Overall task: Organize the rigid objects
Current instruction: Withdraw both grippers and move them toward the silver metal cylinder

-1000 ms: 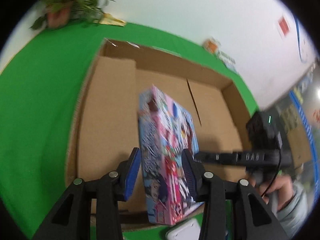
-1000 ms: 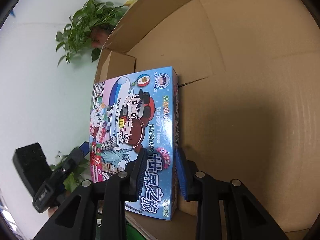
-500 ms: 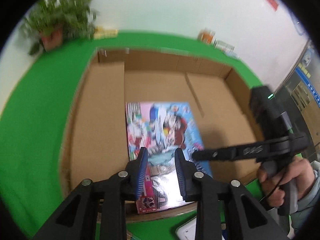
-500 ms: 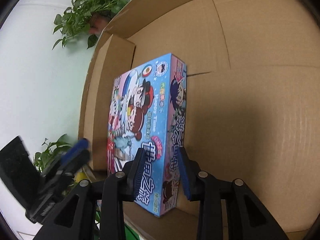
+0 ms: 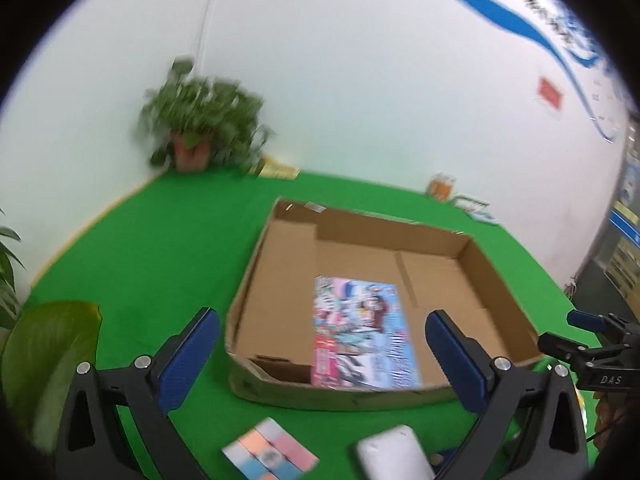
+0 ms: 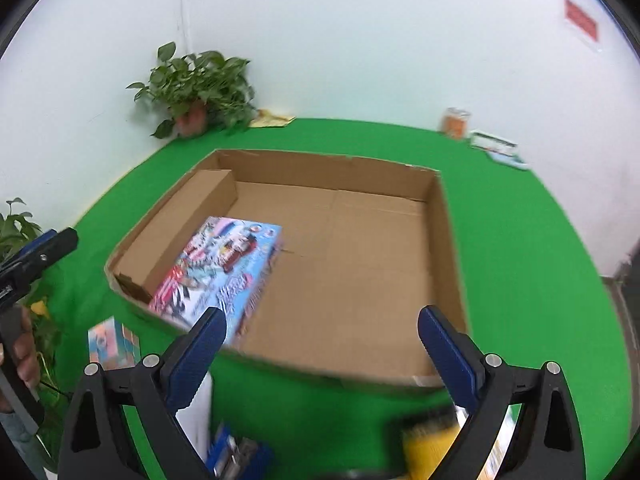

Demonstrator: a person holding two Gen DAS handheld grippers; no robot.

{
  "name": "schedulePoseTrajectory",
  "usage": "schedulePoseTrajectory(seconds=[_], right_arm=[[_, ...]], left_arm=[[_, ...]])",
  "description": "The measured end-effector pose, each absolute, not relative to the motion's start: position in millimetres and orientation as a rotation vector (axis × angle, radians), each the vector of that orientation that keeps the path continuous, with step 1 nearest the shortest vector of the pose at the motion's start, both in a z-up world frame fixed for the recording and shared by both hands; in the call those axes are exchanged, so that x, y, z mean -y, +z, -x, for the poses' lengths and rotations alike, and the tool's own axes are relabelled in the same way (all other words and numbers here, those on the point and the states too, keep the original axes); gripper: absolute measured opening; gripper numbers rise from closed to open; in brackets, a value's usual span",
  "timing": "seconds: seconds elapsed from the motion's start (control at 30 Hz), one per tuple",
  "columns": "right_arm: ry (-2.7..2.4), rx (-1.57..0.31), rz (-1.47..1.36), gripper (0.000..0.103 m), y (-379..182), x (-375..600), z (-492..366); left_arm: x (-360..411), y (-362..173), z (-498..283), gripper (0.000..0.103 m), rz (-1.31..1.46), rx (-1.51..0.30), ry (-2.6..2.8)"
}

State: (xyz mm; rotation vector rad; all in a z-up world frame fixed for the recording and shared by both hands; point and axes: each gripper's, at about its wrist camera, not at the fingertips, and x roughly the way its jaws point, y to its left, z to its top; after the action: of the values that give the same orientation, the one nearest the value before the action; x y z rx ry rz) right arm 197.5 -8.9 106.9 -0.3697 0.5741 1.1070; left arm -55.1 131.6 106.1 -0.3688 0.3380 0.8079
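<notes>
Game box point(image 5: 362, 332) is lying flat, face up, inside the tray point(image 5: 280, 390), a shallow cardboard one sitting on a green mat point(image 5: 160, 248). In L wrist view the box is sitting at approx 6 o'clock of the tray floor, its near end against the near wall. In R wrist view the same box point(image 6: 220, 272) is showing at approx 8 o'clock of the tray point(image 6: 448, 240), alongside a folded-in flap point(image 6: 188, 220) on that side. Rest of tray floor is showing bare cardboard.

L gripper point(image 5: 322, 354): jaws have just been opening and are standing spread wide, nothing between the pads; box is lying beyond them, no contact. R gripper point(image 6: 322, 344): jaws have likewise just been opening, spread wide, gripping nothing; tray is lying beyond and below, no contact.

Outside the tray, near edge, L view: a pastel cube point(image 5: 270, 452) at approx 6 o'clock of the frame and a white block point(image 5: 394, 454) just to its right, both on the mat. R view: the cube point(image 6: 114, 344) is showing at approx 8 o'clock, plus blurred blue and yellow items at bottom edge, too smeared to ID.

Far side: potted plant point(image 6: 196, 88) at approx 11 o'clock by the wall; small items point(image 6: 480, 136) at approx 1 o'clock along the wall, blurred. A hand point(image 6: 18, 356) is gripping the L tool's handle at left edge of R view.
</notes>
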Motion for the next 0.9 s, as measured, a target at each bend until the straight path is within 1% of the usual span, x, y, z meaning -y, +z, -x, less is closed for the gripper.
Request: schedulePoseTrajectory(seconds=[0.1, 0.3, 0.5, 0.73, 0.9], right_arm=[[1.075, -0.534, 0.377, 0.102, 104.7, 36.4, -173.8], [1.079, -0.549, 0.347, 0.102, 88.0, 96.5, -156.2], [1.087, -0.526, 0.317, 0.102, 78.6, 130.4, -145.8], [1.133, -0.538, 0.299, 0.102, 63.1, 157.6, -146.1], [1.189, -0.545, 0.301, 0.102, 50.2, 171.6, -143.5]], left_arm=[[-95.0, 114.2, 50.8, 0.102, 0.290, -0.317, 0.782], [-62.5, 108.3, 43.0, 0.102, 0.373, -0.376, 0.675], [-20.0, 106.7, 38.2, 0.102, 0.320, -0.366, 0.700], [-2.3, 81.8, 35.2, 0.102, 0.378, -0.418, 0.766], [-2.2, 75.0, 43.5, 0.102, 0.408, -0.462, 0.779]])
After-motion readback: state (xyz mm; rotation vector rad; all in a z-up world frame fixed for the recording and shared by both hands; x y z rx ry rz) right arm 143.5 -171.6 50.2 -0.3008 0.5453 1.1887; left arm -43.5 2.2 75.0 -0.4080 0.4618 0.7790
